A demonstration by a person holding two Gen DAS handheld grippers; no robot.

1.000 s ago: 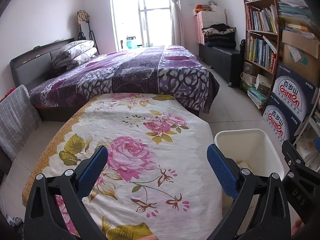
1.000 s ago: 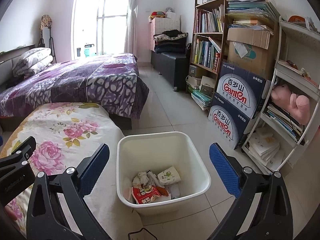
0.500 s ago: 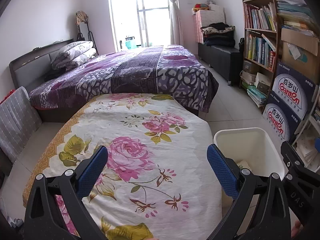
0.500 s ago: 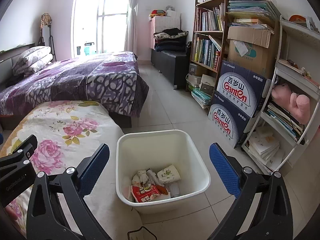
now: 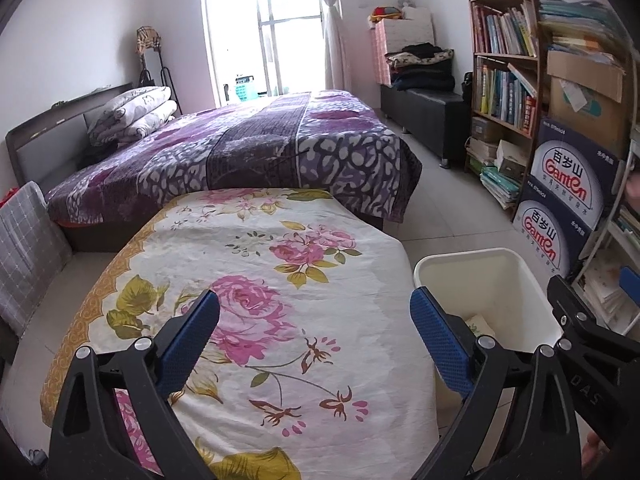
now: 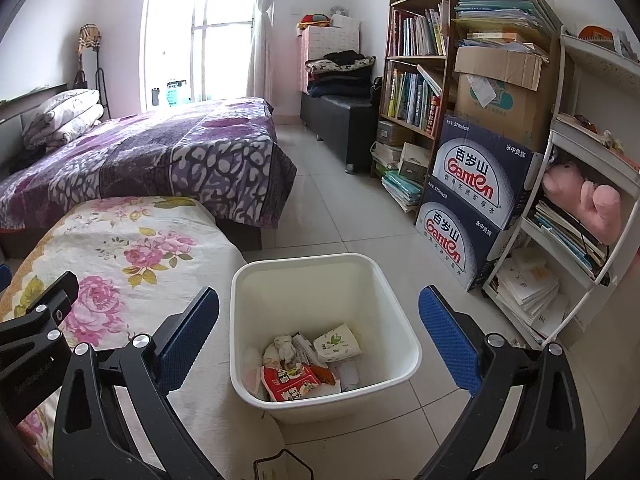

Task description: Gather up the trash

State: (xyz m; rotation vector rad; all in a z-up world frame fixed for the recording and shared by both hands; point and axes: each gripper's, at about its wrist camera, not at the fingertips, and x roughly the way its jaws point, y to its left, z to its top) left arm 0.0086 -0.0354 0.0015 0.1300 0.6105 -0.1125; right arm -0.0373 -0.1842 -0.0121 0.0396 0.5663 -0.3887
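Left gripper (image 5: pixel 314 326) over the floral-sheeted mattress (image 5: pixel 256 280), jaws wide but narrowing a little, nothing between them. Blue pads noticeably closer together than a second ago; otherwise much the same view as then. Right gripper (image 6: pixel 318 326) spread wide and empty above the white trash bin (image 6: pixel 400 312), unchanged from the earlier frames.

Seen only from the right wrist: the bin's inside, with a red snack wrapper (image 6: pixel 290 382), a white-and-green tissue pack (image 6: pixel 336 342) and crumpled paper (image 6: pixel 282 346) lying heaped on the bottom. From the left wrist, just the bin's rim (image 5: pixel 468 254) and a sliver of the contents, plus a grey checked cushion (image 5: pixel 28 252) at the far left edge.

Bin standing on the tiled floor, touching the mattress edge, near two stacked Ganten water cartons (image 6: pixel 468 200). Beyond: purple patterned bed (image 6: pixel 160 156), bookshelf (image 6: pixel 416 80), bright window (image 6: pixel 204 28).
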